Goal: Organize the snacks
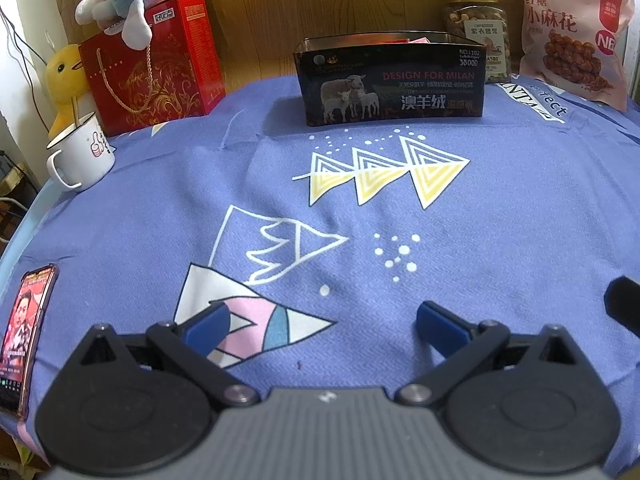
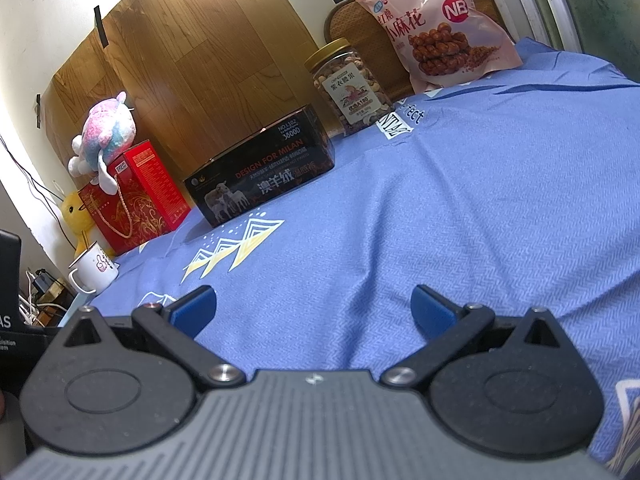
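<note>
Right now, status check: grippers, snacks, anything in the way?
Left gripper open, empty. Right gripper open, empty. Nut jar and pink snack bag upright beyond the open black tin. Cloth between bare.

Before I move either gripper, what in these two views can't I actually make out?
- Black box contents: left wrist view shows only a red sliver above the rim; right wrist view sees only its outside.
- Nut jar: lower part hidden behind the box in left view.
- Pink snack bag: top cut off by right view's edge.
- Phone: cut off at left view's edge.
- Left gripper and right gripper: open, holding nothing.
</note>
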Tool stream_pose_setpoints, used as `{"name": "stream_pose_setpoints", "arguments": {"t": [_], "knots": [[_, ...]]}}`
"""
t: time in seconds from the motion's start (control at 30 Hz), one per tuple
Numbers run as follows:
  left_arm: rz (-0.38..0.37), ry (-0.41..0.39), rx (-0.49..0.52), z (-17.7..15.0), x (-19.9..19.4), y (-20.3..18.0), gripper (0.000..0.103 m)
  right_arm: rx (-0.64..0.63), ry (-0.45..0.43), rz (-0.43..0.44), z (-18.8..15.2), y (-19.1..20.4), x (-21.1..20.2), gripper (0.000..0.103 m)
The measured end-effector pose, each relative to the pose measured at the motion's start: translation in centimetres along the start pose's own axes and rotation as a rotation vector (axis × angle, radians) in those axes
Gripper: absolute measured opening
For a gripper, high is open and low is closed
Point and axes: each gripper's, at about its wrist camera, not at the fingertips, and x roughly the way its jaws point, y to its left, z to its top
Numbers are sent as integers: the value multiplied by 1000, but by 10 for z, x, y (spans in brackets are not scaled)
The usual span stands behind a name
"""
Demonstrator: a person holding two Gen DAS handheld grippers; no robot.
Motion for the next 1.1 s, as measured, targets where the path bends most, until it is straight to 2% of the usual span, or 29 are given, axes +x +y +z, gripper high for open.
{"name": "stream_pose_setpoints", "arguments": {"t": [0.77, 1.1], "knots": [[-65, 5, 21, 19, 3, -13, 103, -12, -13, -12, 2, -2, 0, 103], [-63, -11, 17, 34, 6, -15, 103, -10, -20, -24, 2, -1, 1, 103]]}}
